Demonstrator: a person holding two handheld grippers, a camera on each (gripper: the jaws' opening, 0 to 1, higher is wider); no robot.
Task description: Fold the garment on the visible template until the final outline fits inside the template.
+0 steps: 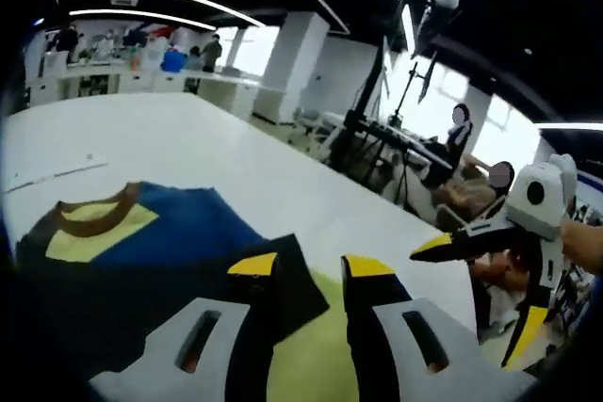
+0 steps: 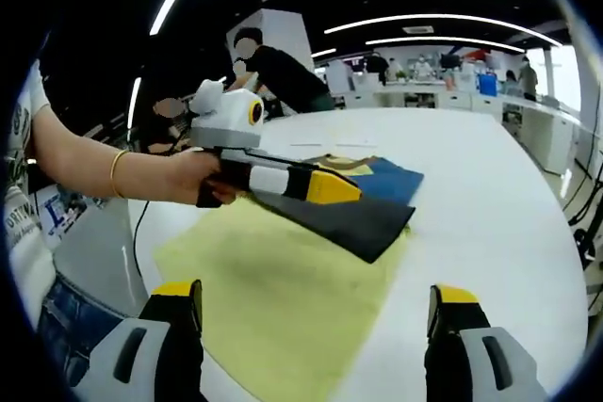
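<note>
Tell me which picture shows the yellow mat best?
The right gripper view: the yellow mat spreads wide across the white table, with the dark garment lying over its far part. In the left gripper view, the yellow mat is just a patch, partly hidden behind the left gripper and its jaws.

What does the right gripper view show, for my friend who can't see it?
The left gripper, held in a person's hand, lifts a dark flap of the blue garment over a yellow template on a white table. In front, the right gripper waits with its yellow-tipped fingers wide open and empty.
</note>
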